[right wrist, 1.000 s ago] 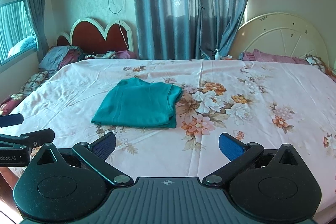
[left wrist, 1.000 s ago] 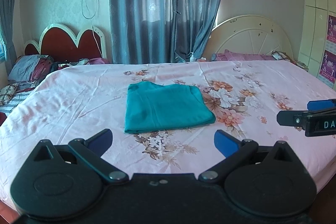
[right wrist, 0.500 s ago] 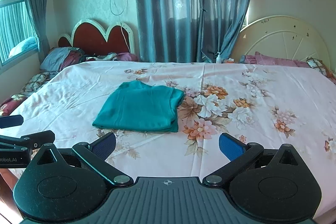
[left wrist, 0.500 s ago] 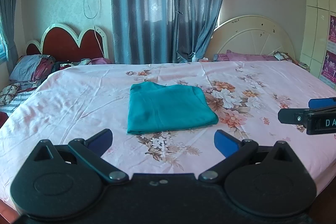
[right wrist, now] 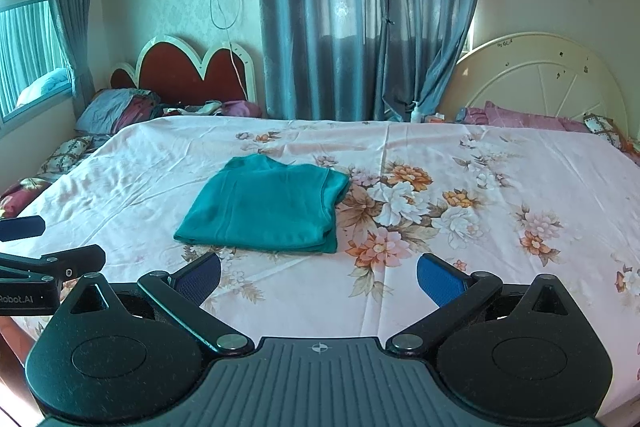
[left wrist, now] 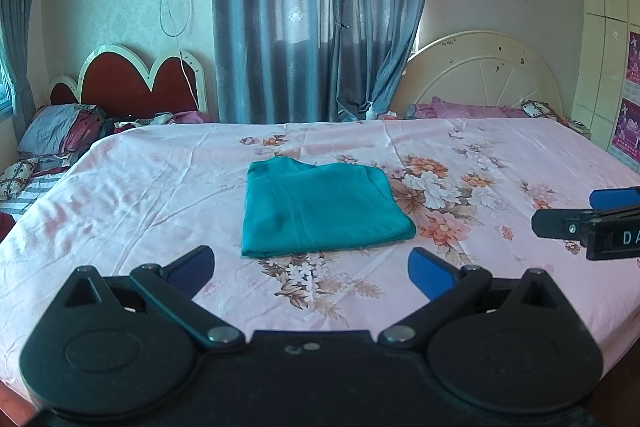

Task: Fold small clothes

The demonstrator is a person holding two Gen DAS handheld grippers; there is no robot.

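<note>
item: teal garment (left wrist: 320, 205), lay folded flat mid-bed on the floral sheet (left wrist: 500, 163) | your left gripper (left wrist: 310, 267) and right gripper (right wrist: 318, 277): jaws spread, empty, short of it | step: fold looked complete | next: you likely needed another piece or a final tidy

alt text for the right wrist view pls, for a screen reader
A folded teal cotton garment lies flat on a pink floral bedsheet, just ahead of the open right gripper, whose blue-padded fingers hold nothing. The left gripper shows at the left edge; grey-blue curtains hang behind the bed.
</note>
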